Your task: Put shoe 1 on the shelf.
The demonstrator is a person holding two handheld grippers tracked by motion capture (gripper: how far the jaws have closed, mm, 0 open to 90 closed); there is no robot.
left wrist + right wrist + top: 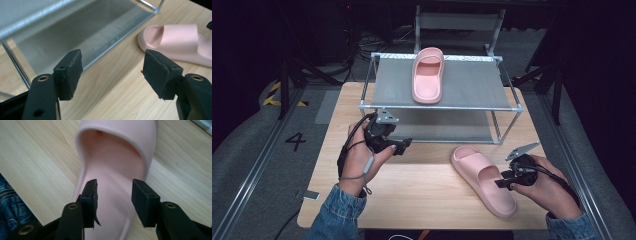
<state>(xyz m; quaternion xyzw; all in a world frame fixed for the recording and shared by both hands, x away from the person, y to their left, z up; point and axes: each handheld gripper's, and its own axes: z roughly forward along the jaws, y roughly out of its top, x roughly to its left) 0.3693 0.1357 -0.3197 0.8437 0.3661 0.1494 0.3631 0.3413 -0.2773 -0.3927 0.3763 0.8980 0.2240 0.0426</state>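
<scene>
Two denim sleeves (334, 212) are seen at the bottom edge of the high view, each hand gripping a black two-jaw tool over a pale wooden bench (422, 190).

One pink slipper (483, 180) is laid flat on the bench at the front right, its toe turned toward the back left and its heel toward the person. The right tool (503, 181) is held just above the heel half of this slipper. In the right gripper view its jaws are spread apart, one to each side of the ribbed footbed (113, 195), with nothing pinched between them; whether the pads touch the slipper cannot be told.

A second pink slipper (428, 75) is placed on the top shelf of a two-level metal rack (442, 106), which stands at the back of the bench. This slipper is laid lengthwise, its heel end near the front rail of the rack.

The left tool (404, 145) is held at the front left of the rack, close to its lower shelf and well apart from the slipper on the bench. Its jaws are spread wide and are empty, as the left gripper view shows, with bare wood between them and the rack's lower shelf (82, 37) beyond.

Grey floor with a painted number four (295, 141) is seen to the left of the bench.
</scene>
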